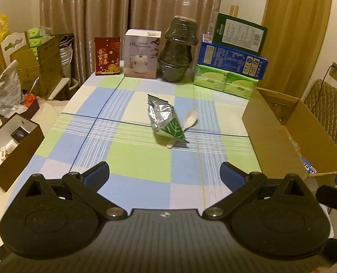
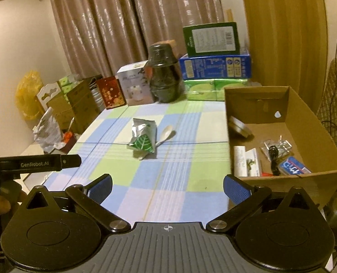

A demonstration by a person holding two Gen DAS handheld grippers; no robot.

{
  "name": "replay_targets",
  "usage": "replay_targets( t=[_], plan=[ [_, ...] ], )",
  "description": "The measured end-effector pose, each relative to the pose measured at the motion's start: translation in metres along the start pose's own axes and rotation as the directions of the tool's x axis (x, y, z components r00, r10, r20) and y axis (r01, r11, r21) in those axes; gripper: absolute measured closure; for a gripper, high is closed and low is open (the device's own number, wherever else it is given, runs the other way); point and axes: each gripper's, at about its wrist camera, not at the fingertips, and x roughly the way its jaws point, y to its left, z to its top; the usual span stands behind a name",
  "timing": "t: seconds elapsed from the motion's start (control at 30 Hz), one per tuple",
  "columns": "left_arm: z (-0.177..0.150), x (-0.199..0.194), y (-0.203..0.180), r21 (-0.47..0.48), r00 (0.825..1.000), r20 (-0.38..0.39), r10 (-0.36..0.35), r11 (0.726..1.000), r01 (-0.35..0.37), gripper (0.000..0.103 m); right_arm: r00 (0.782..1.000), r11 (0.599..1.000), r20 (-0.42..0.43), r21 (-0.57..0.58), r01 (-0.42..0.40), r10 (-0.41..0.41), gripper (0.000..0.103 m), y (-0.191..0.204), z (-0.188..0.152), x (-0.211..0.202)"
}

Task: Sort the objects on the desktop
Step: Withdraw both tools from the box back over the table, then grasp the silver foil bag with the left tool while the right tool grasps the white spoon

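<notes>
A silver foil pouch with a green leaf print lies mid-table on the checked cloth. A white spoon lies beside it, its handle running under the pouch. My left gripper hovers open over the near part of the table, well short of the pouch, nothing between its blue pads. My right gripper is also open and empty, near the front edge, beside the cardboard box at the table's right. That box holds a metal tin, packets and a cable.
Along the back stand a red card box, a white appliance box, a dark stacked pot and green and blue cartons. An open brown box sits at the left. The left handle and a hand show at left.
</notes>
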Motion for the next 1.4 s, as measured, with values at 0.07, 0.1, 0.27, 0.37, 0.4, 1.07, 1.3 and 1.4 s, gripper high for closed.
replay_targets(
  t=[0.07,0.1,0.27,0.37,0.4,1.07,1.3,1.4],
  plan=[
    [0.000,0.001,0.005,-0.006,1.000,-0.001,0.005,1.000,-0.005,0.001,1.000,1.000,-0.006,-0.008,-0.003,0.003,0.002,0.004,-0.001,0.003],
    [0.000,0.002,0.006,-0.009,1.000,-0.002,0.007,1.000,-0.007,0.001,1.000,1.000,-0.008,-0.012,-0.004,0.004,0.002,0.005,-0.001,0.005],
    [0.001,0.010,0.015,-0.010,1.000,-0.009,0.015,1.000,-0.015,0.001,1.000,0.999,-0.023,-0.032,-0.012,0.011,0.002,0.013,-0.002,0.017],
    [0.003,0.016,0.022,-0.009,1.000,-0.016,0.016,1.000,-0.016,0.001,0.999,0.998,-0.028,-0.057,-0.018,0.016,0.002,0.020,-0.001,0.028],
    [0.004,0.020,0.024,-0.007,1.000,-0.019,0.016,1.000,-0.016,0.001,0.999,0.998,-0.028,-0.065,-0.023,0.022,0.002,0.022,-0.001,0.033],
    [0.037,0.168,0.052,-0.010,0.995,-0.090,-0.040,0.999,0.040,0.001,0.995,0.998,-0.103,-0.058,-0.005,-0.001,0.028,0.004,0.017,0.213],
    [0.053,0.225,0.044,-0.036,0.987,-0.112,-0.117,0.993,0.114,0.002,0.992,0.998,-0.122,-0.060,0.034,-0.041,0.039,-0.018,0.030,0.264],
    [0.057,0.244,0.038,-0.037,0.981,-0.126,-0.147,0.989,0.143,0.002,0.991,0.998,-0.123,-0.033,0.051,-0.055,0.039,-0.029,0.036,0.280]
  ],
)
